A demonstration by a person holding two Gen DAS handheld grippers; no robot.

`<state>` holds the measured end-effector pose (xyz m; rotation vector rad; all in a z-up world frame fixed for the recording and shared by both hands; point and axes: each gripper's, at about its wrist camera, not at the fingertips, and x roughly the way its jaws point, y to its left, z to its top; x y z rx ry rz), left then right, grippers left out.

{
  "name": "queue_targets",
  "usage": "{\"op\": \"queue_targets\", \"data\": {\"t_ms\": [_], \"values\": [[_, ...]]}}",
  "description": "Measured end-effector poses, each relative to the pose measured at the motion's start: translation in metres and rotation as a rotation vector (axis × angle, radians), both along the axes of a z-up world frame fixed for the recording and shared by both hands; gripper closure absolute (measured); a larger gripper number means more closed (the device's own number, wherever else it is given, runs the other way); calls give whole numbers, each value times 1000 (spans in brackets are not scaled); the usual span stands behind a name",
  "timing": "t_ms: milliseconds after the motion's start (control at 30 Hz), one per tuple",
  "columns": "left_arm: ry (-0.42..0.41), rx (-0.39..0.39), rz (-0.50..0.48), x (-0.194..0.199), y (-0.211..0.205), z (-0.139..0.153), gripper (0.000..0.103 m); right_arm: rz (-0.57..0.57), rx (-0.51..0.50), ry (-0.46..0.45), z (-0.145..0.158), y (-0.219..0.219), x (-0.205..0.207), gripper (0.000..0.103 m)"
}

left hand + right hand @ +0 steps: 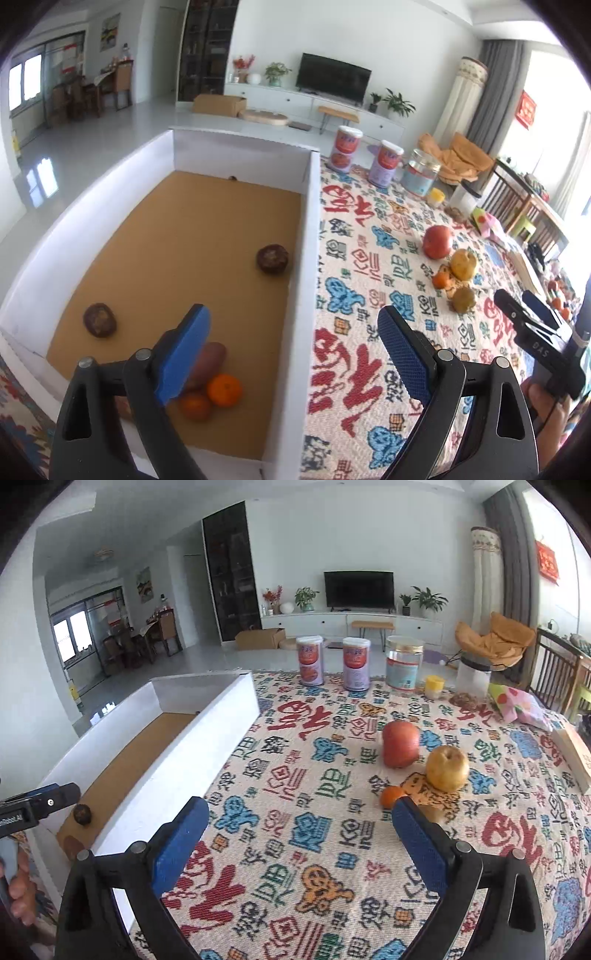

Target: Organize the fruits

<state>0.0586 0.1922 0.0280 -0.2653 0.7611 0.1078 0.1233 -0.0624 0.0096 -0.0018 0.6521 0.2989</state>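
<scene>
Left wrist view: left gripper (293, 354) spread wide, empty, over white cardboard box (310, 236). Right gripper (299, 840) likewise released. Round red apple (400, 744) on patterned counter (295, 812): firm, smooth, likely weighty; grasp across its middle.

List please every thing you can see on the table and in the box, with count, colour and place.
white box: 1, white walls, brown floor, on the table's left part
dark round fruits: 2, dark brown, in the box
mandarins: 2, orange, box's near corner
sweet potato: 1, reddish, beside those mandarins
apple: 1, red, on the tablecloth
pears: 2, yellow, near the apple
small mandarin: 1, orange, beside the pears
cans: 2, pink and purple, far edge
clear jar: 1, gold lid, beside the cans
tablecloth: 1, patterned
left tool: open, above the box wall
right tool: open, above the tablecloth
</scene>
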Motion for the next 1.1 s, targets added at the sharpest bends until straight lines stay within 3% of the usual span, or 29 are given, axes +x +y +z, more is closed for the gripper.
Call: {"op": "queue_targets", "data": {"t_ms": [100,200,367,433,567,733,1100], "values": [[-3,17,-128,10,-54,-1,7,-244,-78,6,-28,-78,13,1],[22,49,-239,27,-104,-12,7,-437,-101,88,-62,-152,25,1],[53,136,-310,61,-155,-53,6,-604,-35,211,-94,-226,18,1],[63,169,-295,79,-161,-69,6,-614,36,226,-98,-239,12,1],[94,209,-248,107,-154,-98,6,-633,21,276,-109,-240,17,1],[163,165,-195,123,-142,-129,6,-623,-15,316,-118,-234,23,0],[168,176,-202,125,-145,-132,1,-622,-63,337,-122,-230,26,0]]}}
